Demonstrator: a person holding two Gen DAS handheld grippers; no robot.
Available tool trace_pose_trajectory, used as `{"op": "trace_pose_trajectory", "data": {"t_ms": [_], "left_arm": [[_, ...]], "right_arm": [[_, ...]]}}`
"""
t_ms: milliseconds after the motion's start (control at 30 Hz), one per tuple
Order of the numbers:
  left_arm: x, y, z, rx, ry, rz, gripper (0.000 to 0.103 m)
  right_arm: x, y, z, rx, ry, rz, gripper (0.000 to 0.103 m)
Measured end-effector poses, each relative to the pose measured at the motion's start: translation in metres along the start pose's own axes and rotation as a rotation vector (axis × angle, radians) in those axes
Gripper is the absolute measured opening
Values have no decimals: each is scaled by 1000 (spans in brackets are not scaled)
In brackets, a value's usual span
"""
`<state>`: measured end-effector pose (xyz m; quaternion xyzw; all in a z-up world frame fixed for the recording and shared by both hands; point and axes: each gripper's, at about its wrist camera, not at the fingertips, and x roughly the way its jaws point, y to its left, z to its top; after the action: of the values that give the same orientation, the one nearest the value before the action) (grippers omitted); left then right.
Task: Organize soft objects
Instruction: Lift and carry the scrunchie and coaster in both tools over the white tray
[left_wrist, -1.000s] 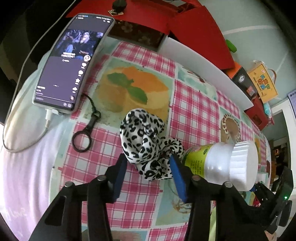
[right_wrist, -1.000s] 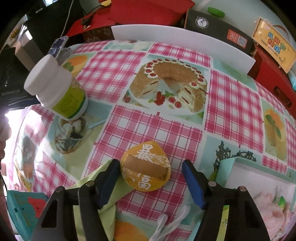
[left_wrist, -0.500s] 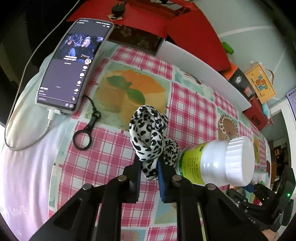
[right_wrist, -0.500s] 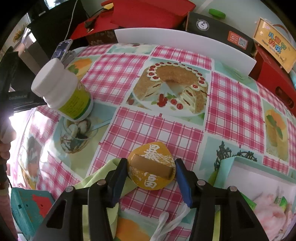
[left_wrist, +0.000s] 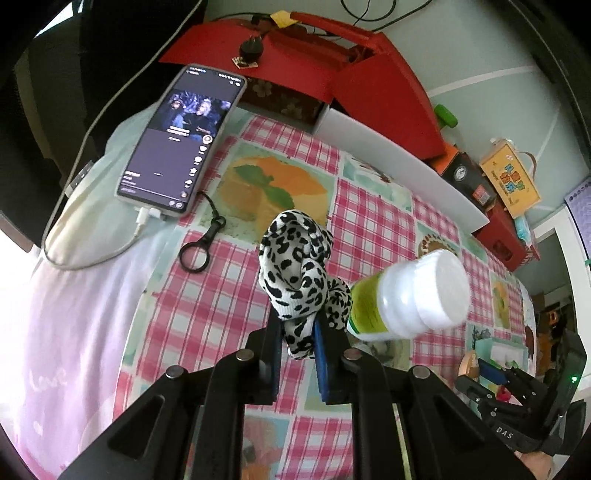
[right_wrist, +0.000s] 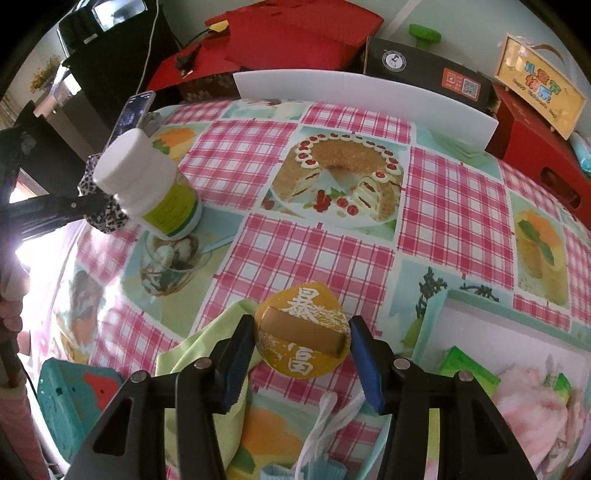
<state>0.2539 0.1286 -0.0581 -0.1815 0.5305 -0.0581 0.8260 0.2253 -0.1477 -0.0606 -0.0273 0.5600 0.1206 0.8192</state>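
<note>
While the left wrist view alone shows a phone (left_wrist: 180, 144), a gold pouch (right_wrist: 303, 335) appears only opposite.

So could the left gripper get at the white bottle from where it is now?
Probably not yet: the left gripper is shut on the leopard-print scrunchie. The white bottle stands right beside it, nothing between, but the jaws are full.

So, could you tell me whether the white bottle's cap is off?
No, the white bottle has its cap on, standing upright on the tablecloth.
</note>
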Motion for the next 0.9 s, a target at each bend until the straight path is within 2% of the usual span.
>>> {"op": "trace_pose_trajectory", "data": {"t_ms": [233, 433, 600, 900], "left_arm": [[-28, -1, -18, -22, -38, -28, 16], [-68, -18, -35, 4, -107, -52, 16], [-96, -47, -55, 48, -163, -91, 16], [-112, -105, -78, 107, -196, -142, 16]], "right_arm": [[-15, 2, -9, 5, -13, 5, 54], [-35, 2, -19, 4, -40, -11, 54], [-51, 0, -29, 24, -74, -24, 54], [-83, -11, -53, 75, -157, -64, 54]]}}
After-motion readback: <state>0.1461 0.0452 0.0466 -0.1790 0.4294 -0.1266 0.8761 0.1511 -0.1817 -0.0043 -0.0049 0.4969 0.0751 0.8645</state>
